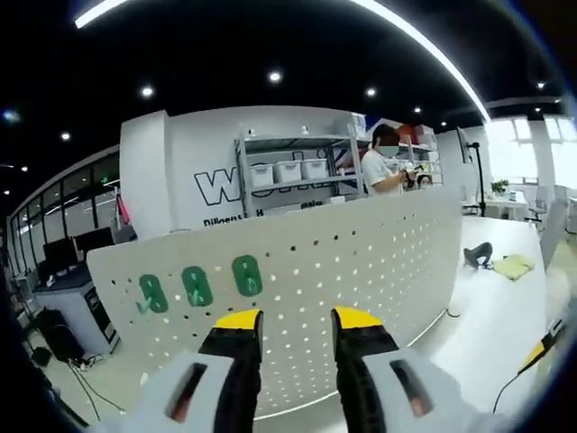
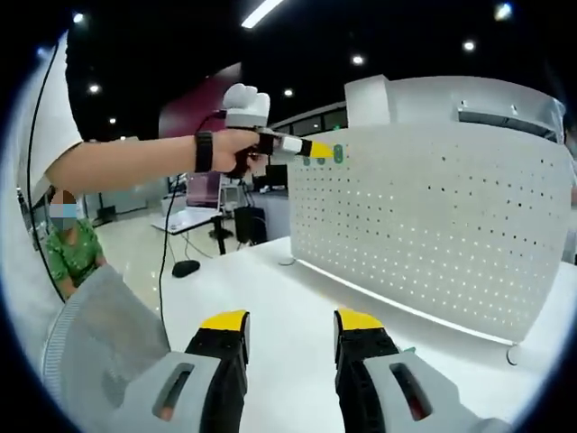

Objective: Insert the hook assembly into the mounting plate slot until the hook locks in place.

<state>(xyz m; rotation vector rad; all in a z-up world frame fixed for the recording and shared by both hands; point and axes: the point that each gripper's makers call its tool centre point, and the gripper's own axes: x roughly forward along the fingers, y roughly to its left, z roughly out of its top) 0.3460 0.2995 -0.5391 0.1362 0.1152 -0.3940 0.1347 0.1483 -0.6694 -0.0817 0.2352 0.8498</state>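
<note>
- Open-plan office with dark ceiling and spot lights; grey metal shelving unit with white bins (image 1: 293, 171) at 12 o'clock in the left gripper view, a person standing beside it.
- White tabletop (image 2: 297, 298) carries the upright white perforated pegboard panel (image 1: 361, 262), which serves as the mounting plate.
- Three green oval hook assemblies (image 1: 196, 285) sit in a row on the panel, at 10 o'clock from the left gripper (image 1: 293, 317).
- Left gripper: jaws apart, nothing between them, facing the panel. In the right gripper view it is raised at the panel's top corner (image 2: 311, 149).
- Right gripper (image 2: 290, 320): jaws apart, empty, low over the tabletop.
- Judgement: approach square to the panel, push straight until seated; avoid tilting the free-standing panel.
</note>
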